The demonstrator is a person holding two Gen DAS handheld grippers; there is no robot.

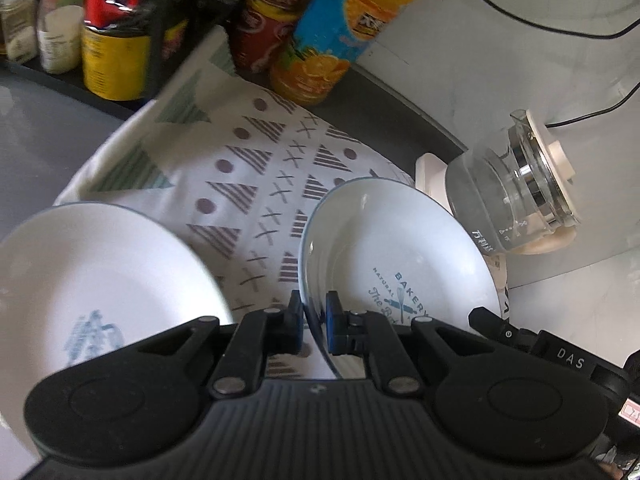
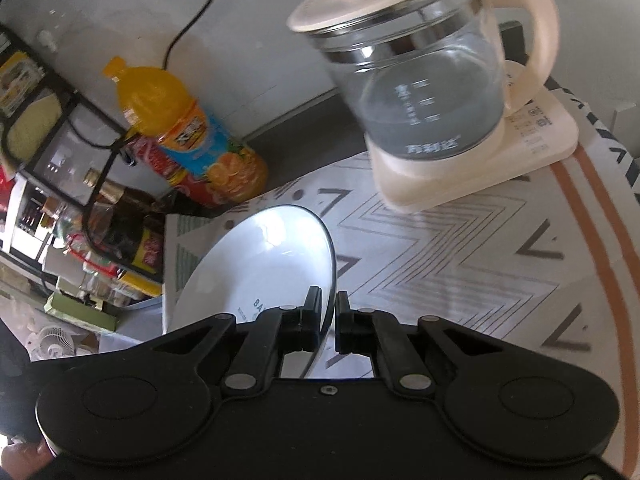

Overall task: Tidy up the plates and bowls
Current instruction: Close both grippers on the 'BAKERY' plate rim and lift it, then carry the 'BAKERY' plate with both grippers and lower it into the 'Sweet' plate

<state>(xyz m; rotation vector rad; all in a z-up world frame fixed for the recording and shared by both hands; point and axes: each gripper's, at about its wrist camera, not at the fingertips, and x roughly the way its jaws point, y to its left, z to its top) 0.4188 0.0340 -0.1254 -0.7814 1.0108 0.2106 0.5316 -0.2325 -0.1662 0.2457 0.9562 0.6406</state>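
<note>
A white bowl (image 1: pixel 400 248) with a blue rim line and a "BAKERY" print is tilted above the patterned cloth (image 1: pixel 256 168). My left gripper (image 1: pixel 315 322) is shut on its near-left rim, one blue pad on each side of the wall. In the right wrist view my right gripper (image 2: pixel 329 320) is shut on the thin rim of a white bowl (image 2: pixel 264 264) with the same print, which looks like the same bowl. A black gripper body (image 1: pixel 552 352) shows by the bowl's right rim. A second white plate (image 1: pixel 100 280) with a blue print lies at the left.
A glass kettle (image 2: pixel 424 80) stands on its cream base (image 2: pixel 480 164) to the right, with a black cord (image 1: pixel 540 20) behind it. An orange drink bottle (image 2: pixel 192 136), a red can (image 1: pixel 268 20) and a rack of jars (image 1: pixel 108 32) line the back. A hand (image 2: pixel 24 460) shows at the bottom left.
</note>
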